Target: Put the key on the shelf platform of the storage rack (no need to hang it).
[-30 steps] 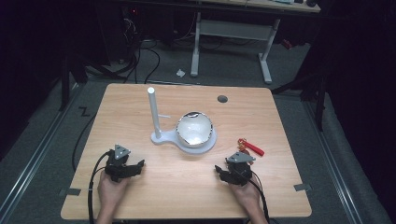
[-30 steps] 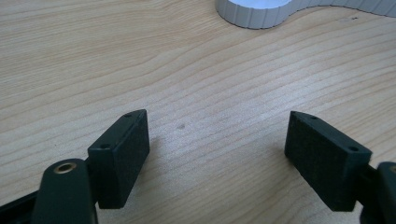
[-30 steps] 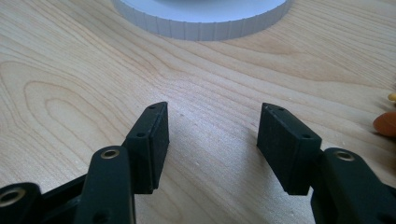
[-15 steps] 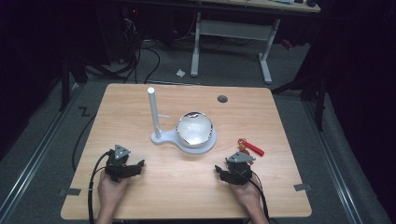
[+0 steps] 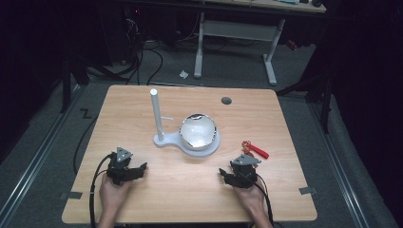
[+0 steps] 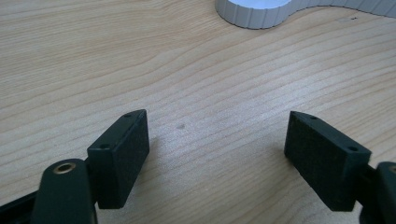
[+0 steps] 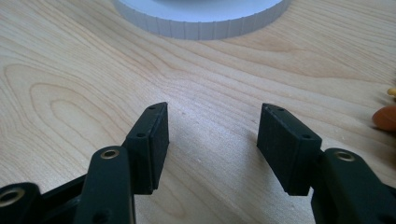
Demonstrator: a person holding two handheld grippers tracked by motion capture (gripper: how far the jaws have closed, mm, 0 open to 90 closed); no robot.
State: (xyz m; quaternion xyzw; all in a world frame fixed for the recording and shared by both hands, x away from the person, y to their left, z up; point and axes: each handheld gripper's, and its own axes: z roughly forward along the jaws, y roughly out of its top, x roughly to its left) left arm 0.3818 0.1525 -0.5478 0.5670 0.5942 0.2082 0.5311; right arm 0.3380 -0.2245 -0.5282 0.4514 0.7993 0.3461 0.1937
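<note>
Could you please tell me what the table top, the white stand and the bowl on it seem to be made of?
Table top: pale wood or wood laminate, matt, with clear grain lines. White stand: probably plastic, matt, its base edge finely ribbed. Bowl: likely polished metal or glass, judging by its bright, mirror-like reflections.

Left gripper (image 5: 138, 168) is held low at the near left, jaws spread wide with nothing between them. Right gripper (image 5: 224, 175) is held low at the near right, jaws parted less widely, nothing gripped. Both are grasped from behind by hands.
</note>
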